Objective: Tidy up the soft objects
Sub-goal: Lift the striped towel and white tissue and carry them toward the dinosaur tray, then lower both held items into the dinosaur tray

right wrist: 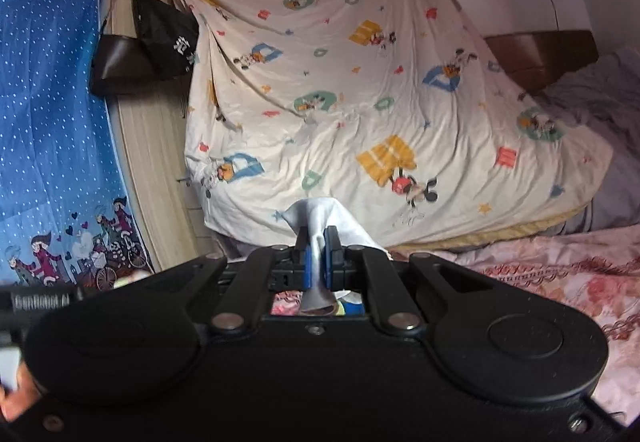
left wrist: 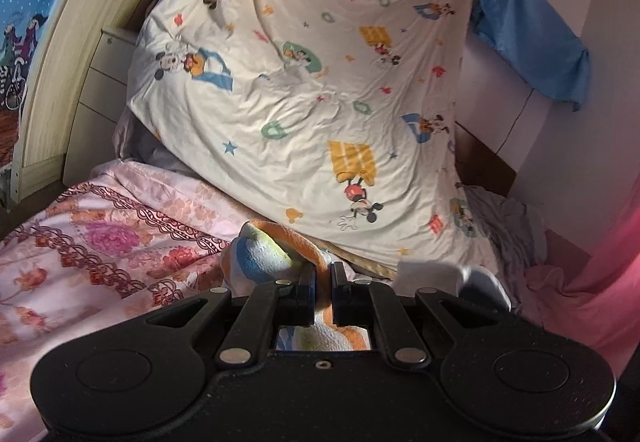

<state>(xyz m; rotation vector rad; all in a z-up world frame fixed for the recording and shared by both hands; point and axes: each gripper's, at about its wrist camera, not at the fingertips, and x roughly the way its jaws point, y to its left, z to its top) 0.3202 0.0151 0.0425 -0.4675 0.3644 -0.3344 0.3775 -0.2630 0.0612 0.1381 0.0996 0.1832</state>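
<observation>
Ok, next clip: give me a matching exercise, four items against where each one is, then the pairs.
Items:
1. fluffy orange-and-blue towel
2. thin pale grey cloth
3. dark handbags
4. cream cartoon-print sheet

Places:
A. hanging beside the blue dotted curtain
B. pinched in the right gripper
C. draped behind the pink floral bedspread
D. pinched in the left gripper

Pairs: 1-D, 2-B, 3-A, 4-C

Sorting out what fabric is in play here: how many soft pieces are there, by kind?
Held in a tool: 2, orange fleece towel, pale grey cloth
Draped cartoon sheet: 1
Pink floral bedcover: 1
Hanging blue cloth: 1
Total: 5
</observation>
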